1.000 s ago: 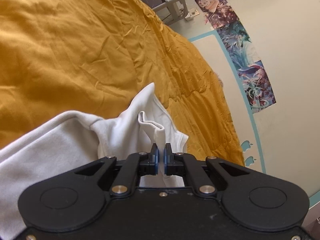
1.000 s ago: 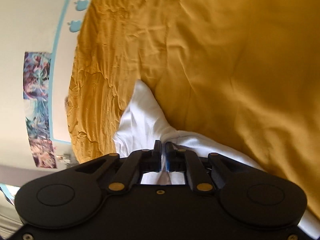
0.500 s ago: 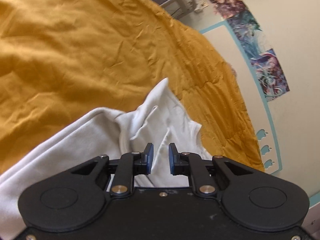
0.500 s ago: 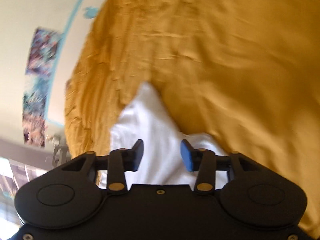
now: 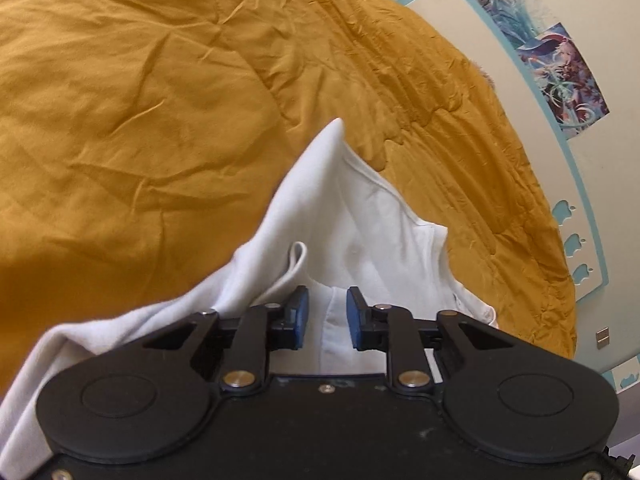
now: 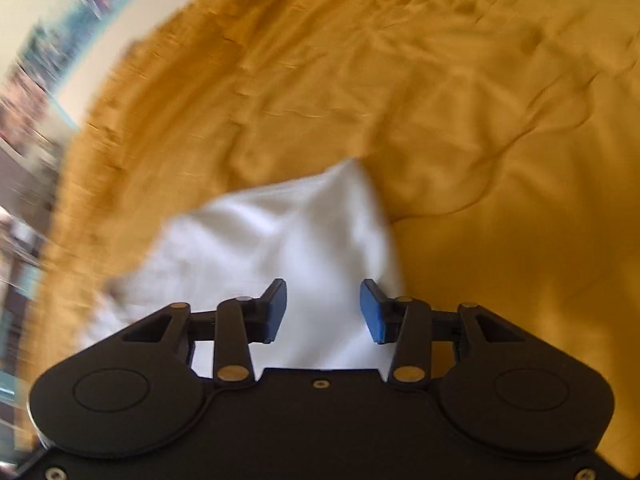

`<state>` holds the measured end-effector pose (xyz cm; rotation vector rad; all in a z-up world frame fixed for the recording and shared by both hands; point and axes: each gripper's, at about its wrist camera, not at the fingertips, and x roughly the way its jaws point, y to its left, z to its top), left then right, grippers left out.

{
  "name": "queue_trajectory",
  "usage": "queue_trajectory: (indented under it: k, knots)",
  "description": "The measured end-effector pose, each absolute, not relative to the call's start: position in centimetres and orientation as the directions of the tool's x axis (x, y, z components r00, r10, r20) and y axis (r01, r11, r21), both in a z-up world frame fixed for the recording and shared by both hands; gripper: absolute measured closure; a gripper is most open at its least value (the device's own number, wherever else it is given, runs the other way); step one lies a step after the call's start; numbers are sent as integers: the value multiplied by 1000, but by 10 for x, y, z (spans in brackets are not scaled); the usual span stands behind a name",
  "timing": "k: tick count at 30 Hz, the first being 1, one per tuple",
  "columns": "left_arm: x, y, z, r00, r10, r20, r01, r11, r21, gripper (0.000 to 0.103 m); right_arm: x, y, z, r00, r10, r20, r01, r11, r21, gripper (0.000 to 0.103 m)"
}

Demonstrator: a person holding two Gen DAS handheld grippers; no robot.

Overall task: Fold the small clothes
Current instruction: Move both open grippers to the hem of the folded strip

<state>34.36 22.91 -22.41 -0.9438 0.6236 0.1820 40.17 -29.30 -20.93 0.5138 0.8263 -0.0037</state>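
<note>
A small white garment [image 5: 360, 220] lies rumpled on the mustard-yellow bedspread [image 5: 140, 100]. My left gripper [image 5: 323, 312] is open just above its near folds, with a strip of white cloth showing in the gap between the blue pads, not clamped. In the right wrist view the same garment [image 6: 280, 240] lies blurred on the bedspread [image 6: 480, 120]. My right gripper [image 6: 323, 310] is wide open over its near edge and holds nothing.
A cream wall with a teal border and colourful posters [image 5: 560, 64] runs along the far side of the bed. The bedspread edge [image 5: 552, 280] drops off at the right. The wall and posters [image 6: 36, 60] appear blurred at left in the right wrist view.
Both grippers were shut on the white garment a second ago; both have opened and let it go. The cloth has dropped onto the bed. The right gripper is swinging, blurring its view.
</note>
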Motion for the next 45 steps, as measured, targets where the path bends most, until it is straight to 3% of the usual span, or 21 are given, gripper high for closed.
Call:
queue_trajectory:
  k: [2, 5, 9, 14, 22, 28, 40, 45]
  knots:
    - [344, 234, -221, 807, -145, -572, -411, 558, -721, 89, 403, -299, -211, 662, 195, -723, 203, 883, 424, 73]
    - [329, 237, -197, 829, -155, -537, -366, 576, -731, 72, 380, -312, -188, 696, 251, -673, 195, 835, 514, 67]
    - [279, 235, -158, 862, -214, -460, -248, 613, -750, 67, 313, -323, -155, 711, 403, -576, 65, 778, 625, 60]
    - [191, 232, -128, 834, -291, -468, -154, 692, -705, 55, 219, -346, -143, 617, 503, -605, -44, 790, 611, 58]
    - [59, 254, -144, 752, -306, -584, -224, 715, -662, 54, 127, -387, -166, 392, 623, -677, -74, 755, 652, 57]
    - [11, 276, -172, 668, -369, -646, -302, 658, -690, 54, 107, -398, -193, 274, 631, -726, -9, 757, 654, 57]
    - [11, 263, -202, 417, -476, -775, -313, 725, -613, 54, 105, -365, -215, 85, 539, -838, -27, 842, 539, 54]
    - [14, 252, -212, 431, -504, -748, -277, 715, -642, 62, 107, -357, -222, 73, 553, -830, -28, 833, 552, 52]
